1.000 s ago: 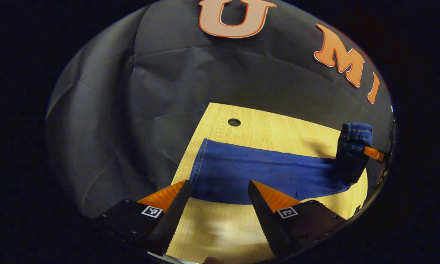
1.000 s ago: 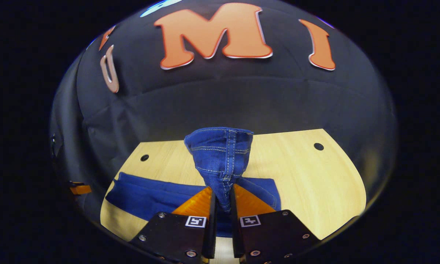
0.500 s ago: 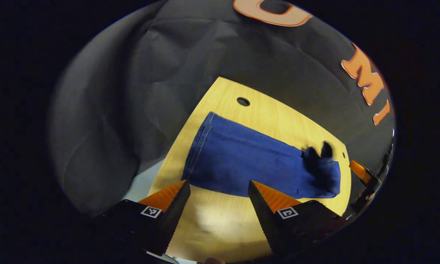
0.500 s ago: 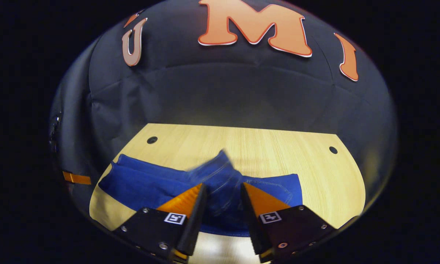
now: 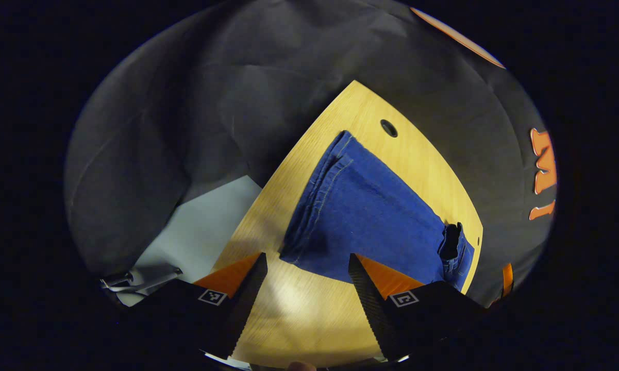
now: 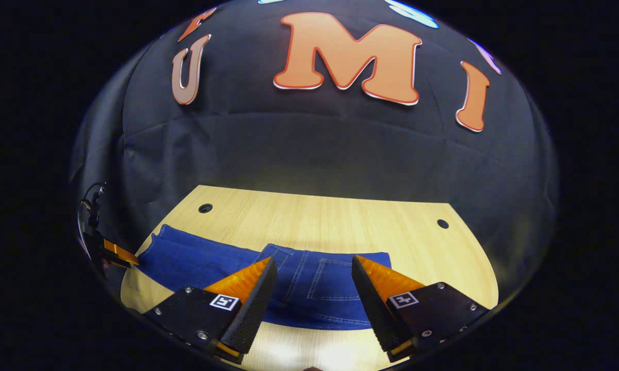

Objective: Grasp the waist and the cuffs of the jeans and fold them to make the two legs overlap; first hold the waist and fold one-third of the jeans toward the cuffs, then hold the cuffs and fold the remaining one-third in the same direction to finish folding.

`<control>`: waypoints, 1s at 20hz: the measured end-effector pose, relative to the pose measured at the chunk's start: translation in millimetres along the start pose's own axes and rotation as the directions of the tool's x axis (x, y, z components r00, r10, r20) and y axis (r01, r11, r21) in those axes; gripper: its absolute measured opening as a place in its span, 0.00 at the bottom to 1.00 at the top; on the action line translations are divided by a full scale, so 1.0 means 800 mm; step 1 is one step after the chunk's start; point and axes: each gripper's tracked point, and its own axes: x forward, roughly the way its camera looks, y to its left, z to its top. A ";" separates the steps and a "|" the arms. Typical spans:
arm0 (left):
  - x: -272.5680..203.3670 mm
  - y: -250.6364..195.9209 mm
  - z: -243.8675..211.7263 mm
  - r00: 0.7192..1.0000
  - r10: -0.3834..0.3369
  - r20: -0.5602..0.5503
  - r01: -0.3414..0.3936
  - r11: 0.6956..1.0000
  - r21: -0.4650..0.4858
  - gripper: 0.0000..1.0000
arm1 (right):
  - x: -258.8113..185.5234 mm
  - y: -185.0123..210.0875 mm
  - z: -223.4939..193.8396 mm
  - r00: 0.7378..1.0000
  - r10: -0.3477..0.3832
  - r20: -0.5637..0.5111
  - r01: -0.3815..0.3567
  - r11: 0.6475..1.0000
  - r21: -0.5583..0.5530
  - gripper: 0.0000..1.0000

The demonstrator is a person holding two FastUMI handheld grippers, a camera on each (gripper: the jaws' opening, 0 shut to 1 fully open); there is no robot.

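Blue jeans lie on the light wooden table, legs overlapped, cuffs toward the table's left end. The waist part is folded back flat over the legs, its back pocket stitching facing up. In the right gripper view my right gripper hovers open just above that folded waist, nothing between its fingers. My left gripper stands open over bare table close to the near edge of the legs, a little short of the cuffs. The left gripper's fingers also peek in at the far left of the right gripper view.
The table has small round holes near its back corners. Black cloth wall rises right behind the table. A pale floor patch with a metal piece lies beyond the table's left edge.
My right gripper opened and let go of the waist, which dropped flat onto the legs. My left gripper swung round toward the cuff end, staying open.
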 end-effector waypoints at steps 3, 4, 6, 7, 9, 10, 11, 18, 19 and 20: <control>0.018 -0.002 0.011 1.000 -0.025 -0.013 0.024 0.999 -0.046 0.98 | -0.017 -0.013 0.007 1.000 -0.020 0.017 0.019 1.000 0.012 0.90; 0.022 -0.007 0.018 0.999 -0.043 0.000 0.043 0.998 -0.045 0.96 | -0.021 -0.017 0.009 1.000 -0.024 0.019 0.024 1.000 0.012 0.90; 0.024 -0.019 0.020 0.997 -0.078 -0.012 0.078 0.995 -0.058 0.98 | -0.027 -0.023 0.011 0.999 -0.030 0.019 0.030 0.999 0.016 0.90; 0.024 -0.022 0.019 0.996 -0.085 -0.019 0.084 0.995 -0.049 0.98 | -0.030 -0.026 0.010 0.999 -0.033 0.019 0.032 0.999 0.012 0.90; 0.027 -0.029 0.020 0.994 -0.106 -0.034 0.106 0.994 -0.002 0.96 | -0.035 -0.031 0.010 0.999 -0.034 0.022 0.033 0.999 0.005 0.90; 0.024 -0.035 0.017 0.992 -0.118 -0.049 0.119 0.993 0.013 0.98 | -0.036 -0.033 0.008 0.999 -0.035 0.022 0.035 0.999 0.001 0.90; 0.024 -0.042 0.018 0.989 -0.140 -0.045 0.141 0.990 0.021 0.98 | -0.038 -0.035 0.006 0.999 -0.032 0.018 0.033 0.999 0.000 0.90; 0.052 -0.059 0.022 0.945 -0.322 0.066 0.327 0.907 -0.267 0.51 | -0.041 -0.045 -0.005 1.000 -0.023 0.000 0.023 1.000 -0.003 0.91; 0.054 -0.065 0.027 0.936 -0.343 0.082 0.351 0.891 -0.287 0.40 | -0.043 -0.048 -0.006 1.000 -0.027 -0.002 0.027 1.000 -0.005 0.91; 0.061 -0.068 0.023 0.932 -0.347 0.102 0.361 0.890 -0.277 0.30 | -0.043 -0.049 -0.006 1.000 -0.025 0.001 0.025 1.000 -0.007 0.91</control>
